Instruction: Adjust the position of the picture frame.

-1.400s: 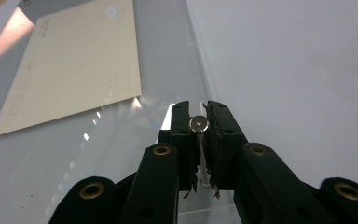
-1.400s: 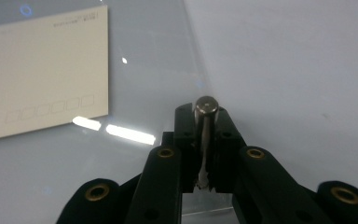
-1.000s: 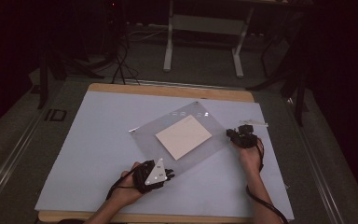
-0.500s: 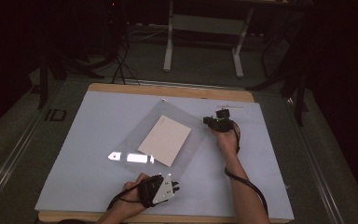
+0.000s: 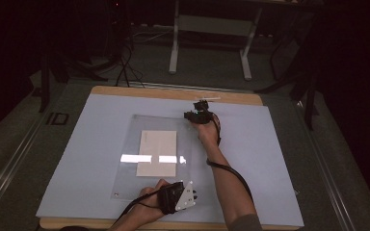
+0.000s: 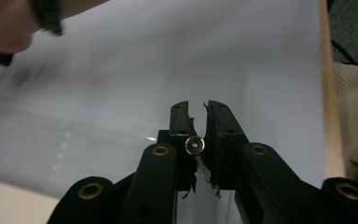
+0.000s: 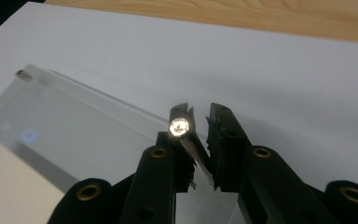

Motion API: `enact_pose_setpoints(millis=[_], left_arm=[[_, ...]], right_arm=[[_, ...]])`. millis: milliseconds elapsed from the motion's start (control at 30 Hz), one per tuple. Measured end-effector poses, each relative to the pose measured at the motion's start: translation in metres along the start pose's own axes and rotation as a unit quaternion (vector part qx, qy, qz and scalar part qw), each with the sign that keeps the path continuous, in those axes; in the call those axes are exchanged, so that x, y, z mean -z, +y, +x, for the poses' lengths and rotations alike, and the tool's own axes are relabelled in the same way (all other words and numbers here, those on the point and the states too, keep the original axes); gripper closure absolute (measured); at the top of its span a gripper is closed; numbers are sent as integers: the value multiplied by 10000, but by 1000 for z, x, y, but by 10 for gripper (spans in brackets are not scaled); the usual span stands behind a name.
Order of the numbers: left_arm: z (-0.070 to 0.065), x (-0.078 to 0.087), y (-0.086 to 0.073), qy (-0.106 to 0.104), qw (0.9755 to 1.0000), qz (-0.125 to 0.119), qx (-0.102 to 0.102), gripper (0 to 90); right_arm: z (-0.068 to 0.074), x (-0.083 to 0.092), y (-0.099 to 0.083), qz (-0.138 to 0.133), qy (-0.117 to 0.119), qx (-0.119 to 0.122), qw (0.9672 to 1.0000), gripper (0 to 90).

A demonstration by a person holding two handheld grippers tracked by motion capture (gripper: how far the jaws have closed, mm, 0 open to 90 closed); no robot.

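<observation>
Lower the clear plate flat onto the counter before either tool lets go. The left tool is clamped on one corner. The right tool has just been opening its jaws, and the opposite corner with its screw sits loose between them. The glossy plate spans from tool to tool, with a pale card inside

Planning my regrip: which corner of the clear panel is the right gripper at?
The far right corner, jaws just opened around its screw; the left gripper has the near right corner.
</observation>
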State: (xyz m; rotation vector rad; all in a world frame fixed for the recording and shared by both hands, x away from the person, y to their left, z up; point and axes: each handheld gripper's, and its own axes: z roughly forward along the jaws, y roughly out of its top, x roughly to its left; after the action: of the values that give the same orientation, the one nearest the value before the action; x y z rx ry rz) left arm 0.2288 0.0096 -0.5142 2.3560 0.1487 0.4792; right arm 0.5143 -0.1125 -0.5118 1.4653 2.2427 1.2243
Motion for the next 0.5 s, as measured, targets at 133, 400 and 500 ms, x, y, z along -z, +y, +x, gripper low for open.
enact_pose_setpoints(millis=[133,400,500], left_arm=[[12,-7,-7,-393,9979,-252,454,825],[15,-1,-18,-424,9953,-495,720,659],[18,7,-22,-803,9913,-655,811,622]], right_arm=[[5,-17,-2,305,-318,107,9990,820],[2,-10,-12,198,-324,480,9981,609],[-2,0,-20,169,-316,543,9979,568]])
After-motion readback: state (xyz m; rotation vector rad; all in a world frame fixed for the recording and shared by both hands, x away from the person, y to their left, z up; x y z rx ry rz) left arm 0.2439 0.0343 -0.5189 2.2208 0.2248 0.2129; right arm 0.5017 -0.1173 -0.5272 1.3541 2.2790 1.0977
